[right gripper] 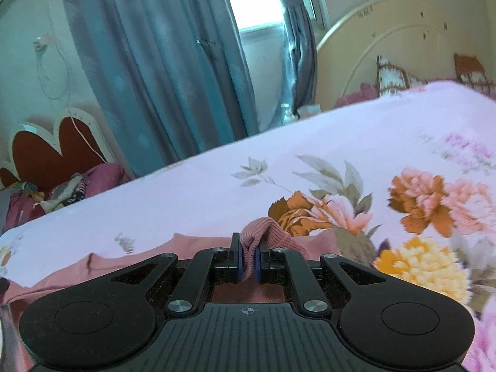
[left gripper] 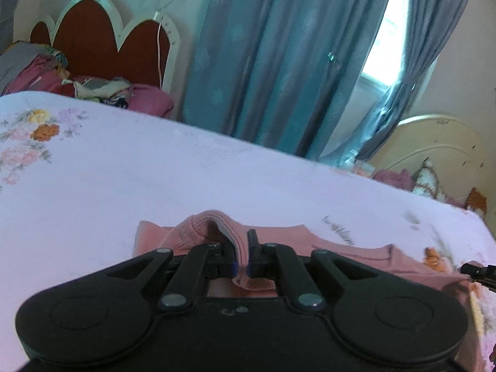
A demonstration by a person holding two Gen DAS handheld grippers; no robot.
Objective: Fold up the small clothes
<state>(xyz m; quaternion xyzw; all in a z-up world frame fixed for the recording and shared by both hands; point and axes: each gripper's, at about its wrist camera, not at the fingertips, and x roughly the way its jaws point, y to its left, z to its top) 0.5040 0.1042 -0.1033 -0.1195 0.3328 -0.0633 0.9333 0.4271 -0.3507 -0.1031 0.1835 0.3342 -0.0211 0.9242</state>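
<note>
The pink garment point(left gripper: 356, 255) lies flat on the floral bedspread point(left gripper: 155, 170), near the bed's front edge, and everything here is best placed against it. At its left end the left gripper point(left gripper: 241, 255) has its jaws drawn together on a ribbed band of the knit, which humps up above the fingertips and hangs in a short tail below them. From that pinch the cloth runs rightward in a low, slightly sagging sheet, with a raised seam or fold line about halfway along. At its far right end, seen from the left wrist camera, a dark tip of the other tool shows at the picture's edge. The right wrist view shows the right gripper point(right gripper: 247, 260) likewise clamped on a ribbed band of the garment point(right gripper: 102, 266), the knit bunched above the pads, with big orange and yellow printed flowers just beyond it. Both views are blurred toward the edges, so the hands seem to be in motion. My reading is that both ends are pinched and the fold is in progress. The next move likely calls for carrying both pinches together at equal height and pace over the cloth, keeping the span taut so the edge lands square, then opening both jaws.
</note>
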